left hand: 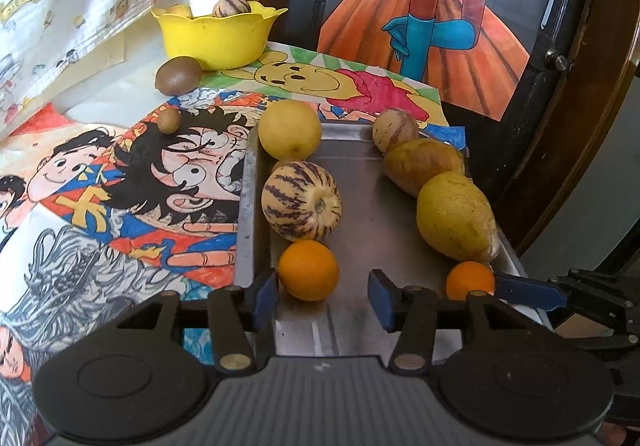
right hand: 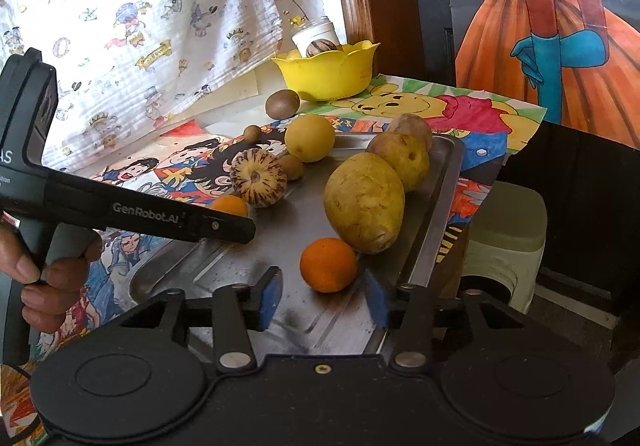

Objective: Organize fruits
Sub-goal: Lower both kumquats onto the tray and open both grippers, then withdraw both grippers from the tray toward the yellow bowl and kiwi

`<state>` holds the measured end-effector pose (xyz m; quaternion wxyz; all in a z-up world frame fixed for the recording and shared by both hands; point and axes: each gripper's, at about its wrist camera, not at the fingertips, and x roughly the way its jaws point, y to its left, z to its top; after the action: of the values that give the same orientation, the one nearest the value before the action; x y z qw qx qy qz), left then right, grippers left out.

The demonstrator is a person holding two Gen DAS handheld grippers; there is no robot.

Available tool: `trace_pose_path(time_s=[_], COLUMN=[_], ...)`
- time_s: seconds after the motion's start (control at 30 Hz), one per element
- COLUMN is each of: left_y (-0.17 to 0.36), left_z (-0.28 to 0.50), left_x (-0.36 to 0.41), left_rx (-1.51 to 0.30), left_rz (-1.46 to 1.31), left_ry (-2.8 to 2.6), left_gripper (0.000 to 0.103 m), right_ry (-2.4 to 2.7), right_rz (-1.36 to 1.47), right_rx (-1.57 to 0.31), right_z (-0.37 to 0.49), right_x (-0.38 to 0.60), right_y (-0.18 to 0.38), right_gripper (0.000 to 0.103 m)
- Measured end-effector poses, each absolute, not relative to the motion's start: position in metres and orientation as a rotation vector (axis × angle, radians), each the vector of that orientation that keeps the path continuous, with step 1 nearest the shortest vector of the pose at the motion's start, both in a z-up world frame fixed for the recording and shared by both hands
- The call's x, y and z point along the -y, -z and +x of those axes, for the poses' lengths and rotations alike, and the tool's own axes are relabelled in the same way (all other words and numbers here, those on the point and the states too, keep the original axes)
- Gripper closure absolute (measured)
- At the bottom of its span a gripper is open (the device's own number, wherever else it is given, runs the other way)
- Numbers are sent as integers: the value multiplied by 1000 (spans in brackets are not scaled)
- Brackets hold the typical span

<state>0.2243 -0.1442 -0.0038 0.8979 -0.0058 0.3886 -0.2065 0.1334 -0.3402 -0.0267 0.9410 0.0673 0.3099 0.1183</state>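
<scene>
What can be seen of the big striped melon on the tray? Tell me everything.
The striped melon is round, cream-yellow with broken purple stripes running to a small brown stem scar that faces the cameras. It lies on its side along the left edge of the metal tray, beyond an orange, with a small brown fruit behind it. No fingers touch it.

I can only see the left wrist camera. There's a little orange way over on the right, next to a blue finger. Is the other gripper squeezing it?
Observer: No. In the right wrist view that orange lies on the tray between the right gripper's open jaws, with a clear gap beside one pad.
Operator: Who is holding my gripper?
Observer: A hand is wrapped round the handle of the left gripper.
Operator: Is anything past the tray on the right?
Observer: Yes, a pale green stool stands lower down, beyond the tray's right edge.
</scene>
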Motion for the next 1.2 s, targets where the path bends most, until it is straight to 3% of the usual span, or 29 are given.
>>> trace_pose_path(time_s=[0.13, 0.2, 0.4, 0.53, 1.2], left_y=[-4, -8, -18, -21, -46], left_z=[213, 205, 181, 164, 103], left_x=[135, 130, 103, 83, 50], left_rx=[-788, -771, -753, -756, -786], left_rz=[-61, -64, -117, -150, 52], left_ry=[419, 376, 278, 233, 41], left_gripper=[37, 19, 3, 1, 1], right_ry=[-241, -242, -237, -265, -434], right_rz=[139, 137, 132, 131, 34], right_rx=[-627, -623, -629, -631, -612], right_z=[123, 117, 102, 91, 55], right_x=[338, 337, 329, 319, 266], right_y=[22, 18, 6, -3, -44], right_gripper=[40, 34, 11, 1, 1])
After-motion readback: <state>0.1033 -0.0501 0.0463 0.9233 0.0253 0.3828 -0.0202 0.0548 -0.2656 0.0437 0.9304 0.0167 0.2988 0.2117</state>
